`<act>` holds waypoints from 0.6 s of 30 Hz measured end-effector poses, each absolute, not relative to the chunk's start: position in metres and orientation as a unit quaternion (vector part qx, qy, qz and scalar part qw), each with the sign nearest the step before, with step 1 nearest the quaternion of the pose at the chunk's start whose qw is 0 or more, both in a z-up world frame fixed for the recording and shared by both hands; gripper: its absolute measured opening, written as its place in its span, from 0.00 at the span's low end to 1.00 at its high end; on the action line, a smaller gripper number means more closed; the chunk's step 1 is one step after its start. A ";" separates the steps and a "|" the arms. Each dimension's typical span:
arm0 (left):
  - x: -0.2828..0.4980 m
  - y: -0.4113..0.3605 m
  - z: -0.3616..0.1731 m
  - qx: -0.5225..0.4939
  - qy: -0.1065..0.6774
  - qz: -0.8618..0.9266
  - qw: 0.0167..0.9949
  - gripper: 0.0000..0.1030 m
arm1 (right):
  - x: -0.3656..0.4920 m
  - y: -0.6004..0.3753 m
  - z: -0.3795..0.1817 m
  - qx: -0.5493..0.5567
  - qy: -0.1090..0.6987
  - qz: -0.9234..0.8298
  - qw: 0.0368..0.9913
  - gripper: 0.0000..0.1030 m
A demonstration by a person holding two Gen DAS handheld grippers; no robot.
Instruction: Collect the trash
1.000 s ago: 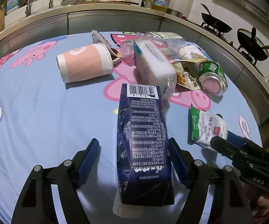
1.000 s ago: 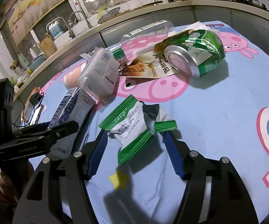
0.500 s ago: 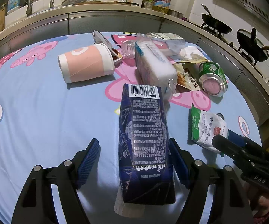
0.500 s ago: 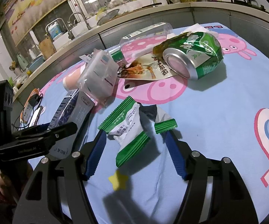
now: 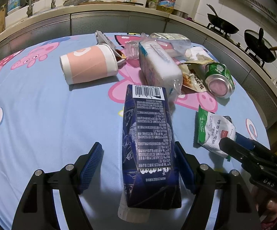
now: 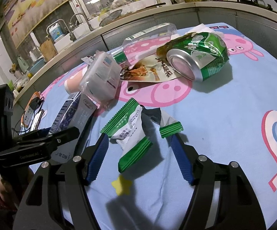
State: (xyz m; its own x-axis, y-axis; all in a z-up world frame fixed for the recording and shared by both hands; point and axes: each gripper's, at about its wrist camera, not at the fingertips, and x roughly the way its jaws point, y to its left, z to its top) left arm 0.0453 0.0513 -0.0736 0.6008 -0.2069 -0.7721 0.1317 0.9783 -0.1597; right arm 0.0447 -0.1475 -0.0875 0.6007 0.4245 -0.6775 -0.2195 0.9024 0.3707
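A dark blue carton [image 5: 150, 143] lies on the blue cartoon tablecloth between the open fingers of my left gripper [image 5: 138, 153]; the right pad is close to its side, the left pad stands apart. The carton also shows in the right wrist view [image 6: 71, 115]. A green-and-white snack wrapper [image 6: 132, 132] lies between the open fingers of my right gripper [image 6: 138, 143], untouched; it also shows in the left wrist view [image 5: 213, 132]. The right gripper [image 5: 249, 153] shows at the lower right of the left wrist view.
Further back lie a pink paper cup [image 5: 88, 65], a tissue pack [image 5: 157, 65], a clear plastic bottle [image 6: 148, 36], a snack bag [image 6: 150, 71] and a crushed green can [image 6: 196, 57]. A kitchen counter with a sink [image 5: 42, 5] and woks [image 5: 222, 26] rings the table.
Both grippers have moved slightly forward, so the carton and the wrapper sit a little deeper between the fingers. Both stay open.
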 end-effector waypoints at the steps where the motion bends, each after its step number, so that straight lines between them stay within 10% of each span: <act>1: 0.045 0.051 -0.074 -0.043 0.437 -0.095 0.894 0.72 | 0.044 -0.147 -0.088 0.126 0.408 0.181 0.886 0.65; 18: 0.046 0.051 -0.075 -0.043 0.439 -0.096 0.892 0.70 | 0.044 -0.148 -0.090 0.126 0.408 0.183 0.886 0.65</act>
State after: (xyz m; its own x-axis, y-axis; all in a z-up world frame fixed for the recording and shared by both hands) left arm 0.0460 0.0511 -0.0746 0.5956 -0.2096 -0.7754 0.1332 0.9778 -0.1620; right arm 0.0443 -0.1481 -0.0897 0.6004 0.4265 -0.6765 -0.2216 0.9015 0.3716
